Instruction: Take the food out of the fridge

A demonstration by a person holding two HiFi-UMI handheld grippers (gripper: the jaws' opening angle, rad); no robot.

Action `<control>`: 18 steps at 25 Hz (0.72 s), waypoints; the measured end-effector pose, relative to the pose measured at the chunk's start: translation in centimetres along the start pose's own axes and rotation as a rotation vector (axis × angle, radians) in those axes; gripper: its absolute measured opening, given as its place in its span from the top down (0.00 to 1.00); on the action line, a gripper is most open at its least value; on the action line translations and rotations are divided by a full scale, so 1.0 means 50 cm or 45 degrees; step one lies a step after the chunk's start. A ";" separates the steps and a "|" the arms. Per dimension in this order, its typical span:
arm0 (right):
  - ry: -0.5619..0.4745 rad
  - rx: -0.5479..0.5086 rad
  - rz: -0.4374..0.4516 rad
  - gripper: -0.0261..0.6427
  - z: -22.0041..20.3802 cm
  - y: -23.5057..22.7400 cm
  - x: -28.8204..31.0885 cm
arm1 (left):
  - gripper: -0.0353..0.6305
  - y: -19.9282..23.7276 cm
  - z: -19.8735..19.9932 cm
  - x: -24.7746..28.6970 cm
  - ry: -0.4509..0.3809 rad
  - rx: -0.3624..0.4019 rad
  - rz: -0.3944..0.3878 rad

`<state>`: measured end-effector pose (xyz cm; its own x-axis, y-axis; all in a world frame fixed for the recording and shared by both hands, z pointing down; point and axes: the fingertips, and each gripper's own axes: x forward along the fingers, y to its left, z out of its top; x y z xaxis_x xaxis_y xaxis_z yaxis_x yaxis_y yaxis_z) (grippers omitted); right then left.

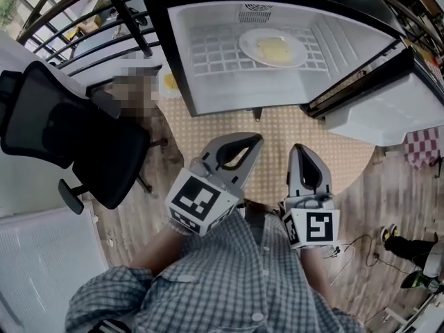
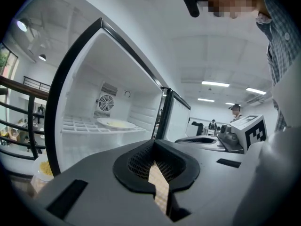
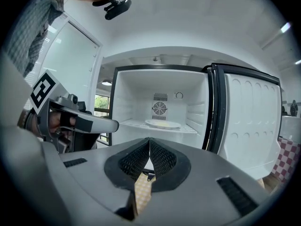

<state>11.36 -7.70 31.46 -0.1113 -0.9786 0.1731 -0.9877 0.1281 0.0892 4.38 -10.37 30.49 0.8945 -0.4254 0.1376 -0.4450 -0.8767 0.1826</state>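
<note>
**Op:** Status on the jaws?

**Insp:** Both pairs closed tight, nothing between them. Your left gripper (image 1: 255, 140) and right gripper (image 1: 299, 148) sit side by side in front of you. Tips are aimed at the open fridge (image 1: 182, 82), well short of it. Closed & empty fits an approach, not a grab.

**Op:** Where's the food?

**Insp:** On a white plate (image 1: 272, 48), yellowish portion in the middle. It rests on the wire shelf (image 1: 211, 54) toward the back, in front of the fan grille (image 3: 160, 109). It's the only item inside, as far as I can see. The door (image 1: 388, 106) is swung out to your right, so nothing blocks the opening.

**Op:** Next?

**Insp:** My judgement: you'll need to open one pair before reaching in. Then take the plate by its rim & keep it level so the food doesn't slide. The rim looks thin & shallow, so the grip may slip. Task approx. at start: nothing out yet.
</note>
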 end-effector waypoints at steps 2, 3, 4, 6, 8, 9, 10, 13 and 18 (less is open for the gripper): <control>-0.005 -0.043 0.034 0.95 0.006 -0.016 0.015 | 0.94 0.006 0.004 0.017 -0.006 -0.009 0.033; -0.008 -0.069 0.046 0.95 0.009 -0.025 0.022 | 0.94 0.009 0.007 0.026 -0.008 -0.013 0.048; -0.012 -0.091 0.058 0.95 0.013 -0.033 0.030 | 0.94 0.012 0.010 0.035 -0.008 -0.018 0.064; -0.034 -0.136 0.094 0.95 0.024 -0.047 0.046 | 0.94 0.017 0.015 0.049 -0.008 -0.024 0.110; -0.046 -0.199 0.129 0.95 0.032 -0.062 0.064 | 0.94 0.023 0.018 0.060 -0.008 -0.031 0.164; -0.045 -0.231 0.142 0.95 0.033 -0.071 0.073 | 0.94 0.025 0.020 0.064 -0.010 -0.039 0.188; -0.042 -0.262 0.154 0.95 0.033 -0.080 0.083 | 0.94 0.027 0.021 0.068 -0.013 -0.047 0.210; -0.037 -0.355 0.173 0.95 0.035 -0.104 0.119 | 0.94 0.038 0.024 0.076 -0.022 -0.057 0.277; -0.034 -0.593 0.172 0.95 0.040 -0.129 0.176 | 0.94 0.048 0.025 0.075 -0.029 -0.062 0.376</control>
<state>16.54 -17.45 30.44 -0.2439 -0.9512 0.1890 -0.8107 0.3069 0.4985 6.74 -14.35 30.22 0.7264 -0.6660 0.1696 -0.6872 -0.7026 0.1845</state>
